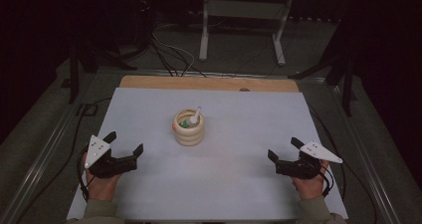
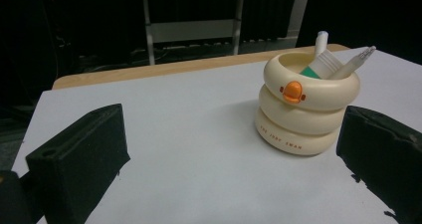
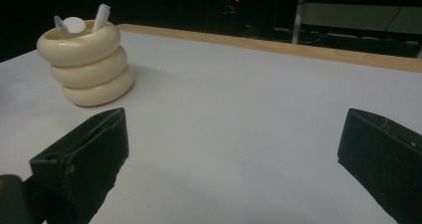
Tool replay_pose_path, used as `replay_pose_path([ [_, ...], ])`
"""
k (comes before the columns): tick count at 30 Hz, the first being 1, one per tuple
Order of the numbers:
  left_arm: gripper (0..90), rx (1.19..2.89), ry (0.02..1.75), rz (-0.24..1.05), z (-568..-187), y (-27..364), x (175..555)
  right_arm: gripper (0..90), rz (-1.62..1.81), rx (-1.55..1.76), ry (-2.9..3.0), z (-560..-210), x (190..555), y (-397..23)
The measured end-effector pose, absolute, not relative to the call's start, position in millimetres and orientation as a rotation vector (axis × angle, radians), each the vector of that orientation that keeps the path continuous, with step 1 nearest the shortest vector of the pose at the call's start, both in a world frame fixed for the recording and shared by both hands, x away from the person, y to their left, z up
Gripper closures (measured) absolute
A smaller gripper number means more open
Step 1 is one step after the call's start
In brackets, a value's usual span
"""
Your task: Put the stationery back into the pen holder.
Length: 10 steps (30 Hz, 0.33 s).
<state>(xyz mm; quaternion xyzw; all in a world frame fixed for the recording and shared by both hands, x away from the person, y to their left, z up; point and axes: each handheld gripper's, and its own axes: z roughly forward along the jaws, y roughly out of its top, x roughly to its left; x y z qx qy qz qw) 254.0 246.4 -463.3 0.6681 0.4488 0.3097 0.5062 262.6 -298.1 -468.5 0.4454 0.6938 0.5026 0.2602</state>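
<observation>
White counter (image 1: 234, 184) bearing, at its centre, a cream ringed holder (image 1: 188, 127) with small items standing inside; left tool (image 1: 124, 143) and right tool (image 1: 283, 149) near the front corners, jaws spread, empty, well apart from the holder.

We see a pale grey mat (image 1: 234, 184) covering a wooden table (image 1: 209, 82), whose bare edge shows along the far side. Beyond it, a white metal stand (image 1: 244, 15) rises from a dark floor strewn with cables (image 1: 169, 55).
</observation>
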Motion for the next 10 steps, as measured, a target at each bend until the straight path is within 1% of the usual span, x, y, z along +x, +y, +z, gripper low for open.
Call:
replay_pose_path([
  [10, 0.4, 1.630, 1.089, 0.747, -465.8, 243.8, 254.9, 0.0, 1.365, 1.212, 1.861, -469.3, 261.1, -301.7],
])
